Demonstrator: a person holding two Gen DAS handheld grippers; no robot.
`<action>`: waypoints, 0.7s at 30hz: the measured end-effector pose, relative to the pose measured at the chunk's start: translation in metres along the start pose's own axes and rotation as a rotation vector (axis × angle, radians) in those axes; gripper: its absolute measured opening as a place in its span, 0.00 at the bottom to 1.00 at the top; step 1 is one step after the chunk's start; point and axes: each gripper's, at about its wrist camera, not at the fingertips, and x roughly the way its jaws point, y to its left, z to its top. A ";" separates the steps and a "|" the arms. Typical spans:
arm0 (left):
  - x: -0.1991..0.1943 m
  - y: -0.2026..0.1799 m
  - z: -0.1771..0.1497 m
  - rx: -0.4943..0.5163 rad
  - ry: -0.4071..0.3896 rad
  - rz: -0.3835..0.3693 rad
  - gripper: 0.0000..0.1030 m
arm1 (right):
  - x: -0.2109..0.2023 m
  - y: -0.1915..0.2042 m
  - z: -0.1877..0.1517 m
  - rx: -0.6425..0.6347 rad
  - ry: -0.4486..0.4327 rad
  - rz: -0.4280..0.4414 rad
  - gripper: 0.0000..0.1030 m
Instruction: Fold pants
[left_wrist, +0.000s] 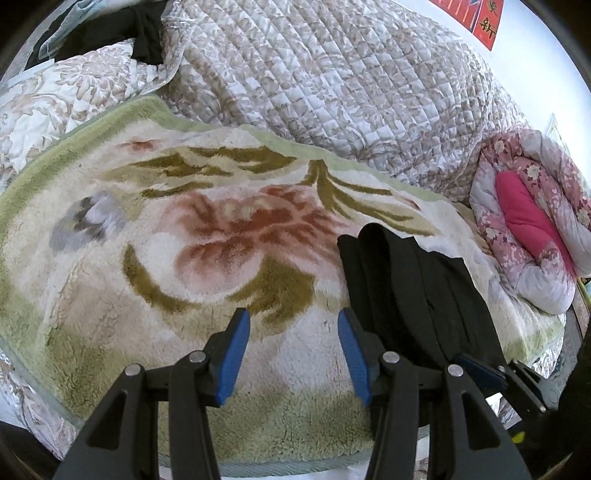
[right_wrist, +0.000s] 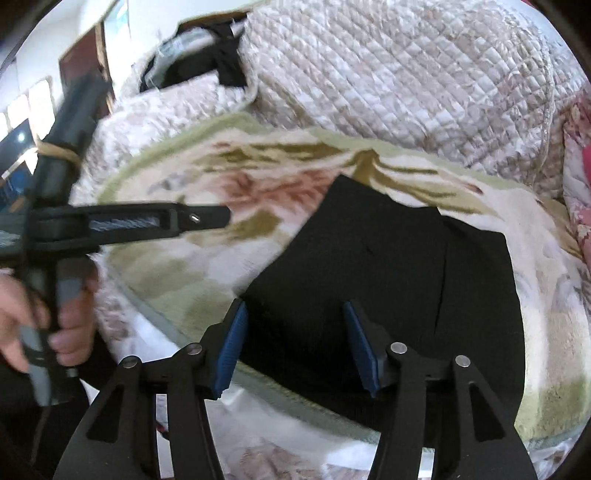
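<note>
Black pants (right_wrist: 388, 266) lying folded on floral fleece blanket (left_wrist: 166, 236). Left gripper (left_wrist: 293, 354) apart, empty, just left of pants. Right gripper (right_wrist: 295, 345) apart above pants, pads not pressing.

The folded pants (right_wrist: 388, 266) lie on the blanket (left_wrist: 147, 258), toward its right side. Behind the blanket rises a quilt (left_wrist: 332, 85). A rolled comforter (left_wrist: 535, 229) sits right of both.
</note>
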 end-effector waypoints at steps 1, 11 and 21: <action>0.000 0.000 0.000 -0.001 -0.003 -0.002 0.51 | -0.004 -0.003 0.000 0.022 -0.019 0.029 0.53; -0.006 -0.017 -0.002 0.047 -0.041 -0.093 0.51 | 0.006 -0.024 -0.009 0.103 0.077 0.084 0.34; -0.003 -0.069 -0.001 0.150 -0.026 -0.267 0.49 | -0.014 -0.114 0.020 0.268 0.051 -0.098 0.34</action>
